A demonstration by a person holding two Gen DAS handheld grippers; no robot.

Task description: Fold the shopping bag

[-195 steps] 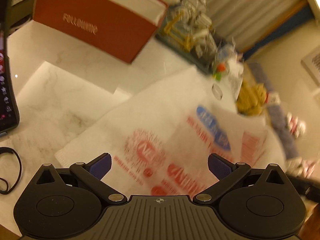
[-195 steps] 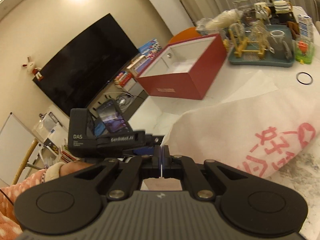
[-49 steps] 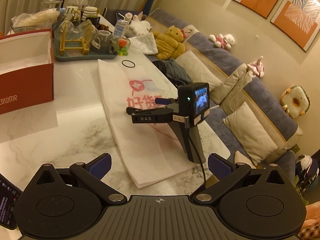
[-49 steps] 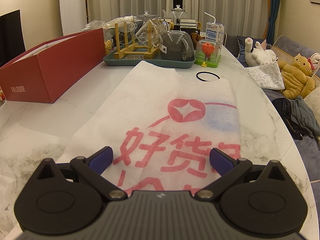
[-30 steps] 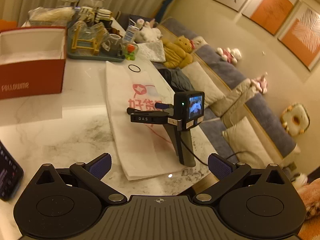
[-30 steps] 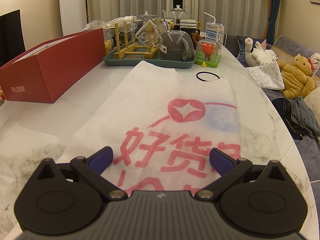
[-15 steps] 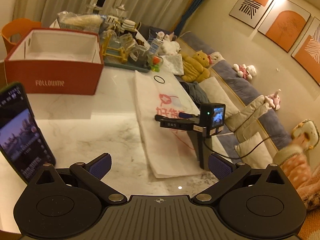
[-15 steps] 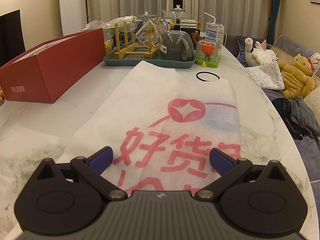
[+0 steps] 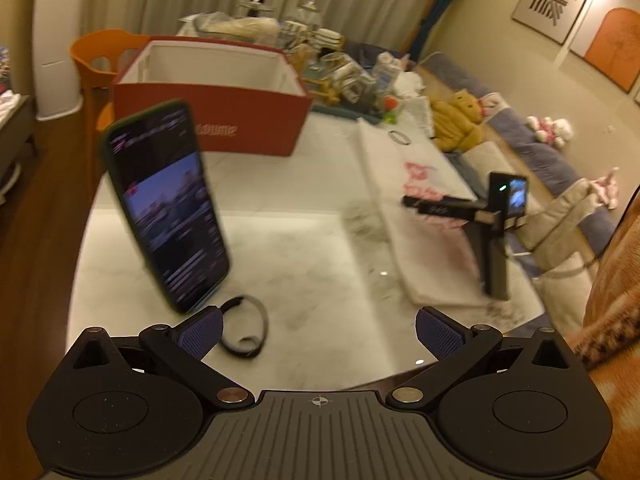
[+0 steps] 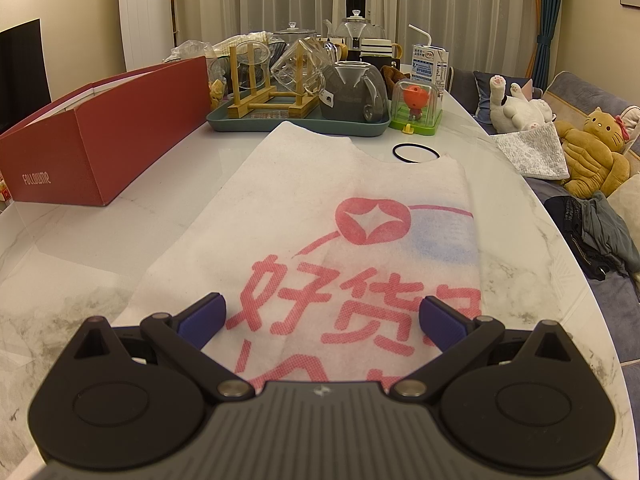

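The bag [image 10: 340, 216] lies flat along the worktop's [image 10: 100, 232] right edge, printed in red Chinese characters, the first reading "好", under a red star emblem. The right tongs [image 10: 322, 316] rest on it, spread wide, holding nothing. The left tongs [image 9: 318, 328] gape empty over the near edge. The red box [image 10: 92, 136] reads "FOLLOWME".

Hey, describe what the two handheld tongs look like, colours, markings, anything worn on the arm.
Both tongs, left and right, share one build: matte black ribbed body, two round discs, silver pivot pins, black linkage arms ending in blue textured pads. Seen from the left wrist view, the right unit has a black pistol handle, white lettering and a small lit screen. An orange patterned sleeve shows at the edge.
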